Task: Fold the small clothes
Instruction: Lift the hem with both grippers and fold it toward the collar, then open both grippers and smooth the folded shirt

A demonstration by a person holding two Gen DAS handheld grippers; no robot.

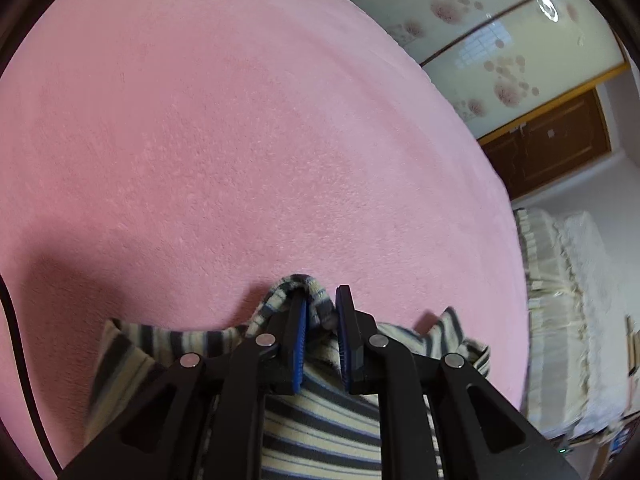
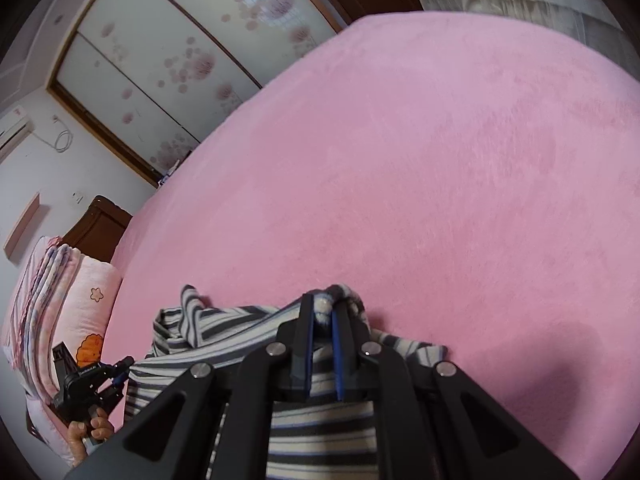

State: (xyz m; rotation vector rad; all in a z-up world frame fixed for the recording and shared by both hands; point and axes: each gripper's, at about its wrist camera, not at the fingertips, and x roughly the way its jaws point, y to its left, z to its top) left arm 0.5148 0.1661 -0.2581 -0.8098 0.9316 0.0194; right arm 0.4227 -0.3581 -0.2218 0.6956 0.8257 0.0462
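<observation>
Grippers [image 1: 321, 300] [image 2: 322, 308] angled down, pinching garment [image 1: 320, 420]

A pink blanket [image 2: 440, 160] covers the bed; floral sliding doors [image 2: 168, 60] stand behind.

The bed [image 1: 240, 140] lies bare and flat ahead of both grippers, all the way to its far edge, so there is free passage over most of its pink cover. The only thing lying on it is the striped cloth [image 2: 224, 332], bunched along the near edge and stretched between the left gripper [image 1: 320, 312] and the right gripper [image 2: 322, 316]. Past the edges stand obstacles: a wardrobe [image 2: 168, 60] beyond the far edge, stacked bedding [image 2: 60, 300] off one side, and a draped, frilled cover [image 1: 560, 300] off the other.
</observation>
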